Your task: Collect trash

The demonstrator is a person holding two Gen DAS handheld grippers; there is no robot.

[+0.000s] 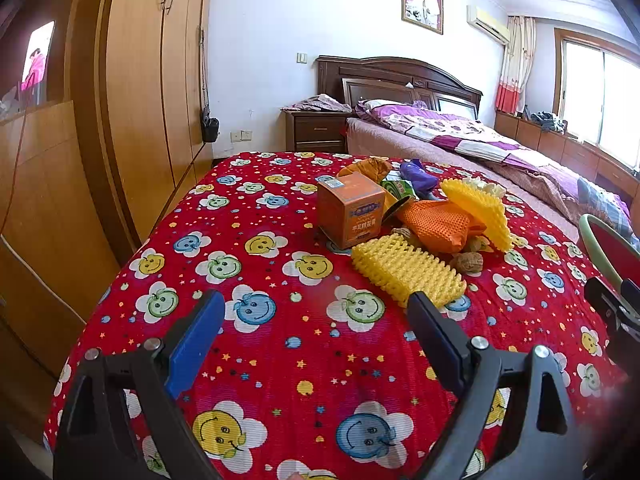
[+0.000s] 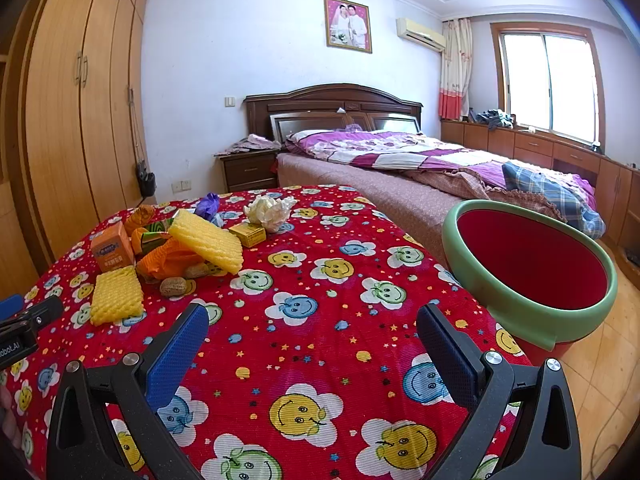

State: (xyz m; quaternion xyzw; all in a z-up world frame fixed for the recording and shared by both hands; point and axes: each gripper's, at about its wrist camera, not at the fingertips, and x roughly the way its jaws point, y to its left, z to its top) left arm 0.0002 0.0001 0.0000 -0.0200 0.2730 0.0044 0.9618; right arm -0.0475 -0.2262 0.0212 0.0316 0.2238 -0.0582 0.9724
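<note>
A pile of trash lies on a table with a red smiley-flower cloth (image 1: pixel 276 216). It holds an orange carton (image 1: pixel 350 216) (image 2: pixel 112 252), two yellow foam nets (image 1: pixel 408 276) (image 2: pixel 116 294), an orange foam net (image 1: pixel 436 224), peanuts (image 2: pixel 176 286), a purple bag (image 2: pixel 208 204), a crumpled white tissue (image 2: pixel 270 208) and a small yellow box (image 2: pixel 248 234). My left gripper (image 1: pixel 316 300) hovers open just short of the near yellow net. Over bare cloth, my right gripper (image 2: pixel 312 314) is open too, right of the pile. A green-rimmed red bin (image 2: pixel 472 264) stands off the table's right side.
A bed with purple bedding (image 2: pixel 400 152) lies beyond the table, and a nightstand (image 2: pixel 248 168) sits beside it. A wooden wardrobe (image 1: pixel 140 100) lines the left wall. Low cabinets (image 2: pixel 540 148) run under the window. Wooden floor shows right of the bin.
</note>
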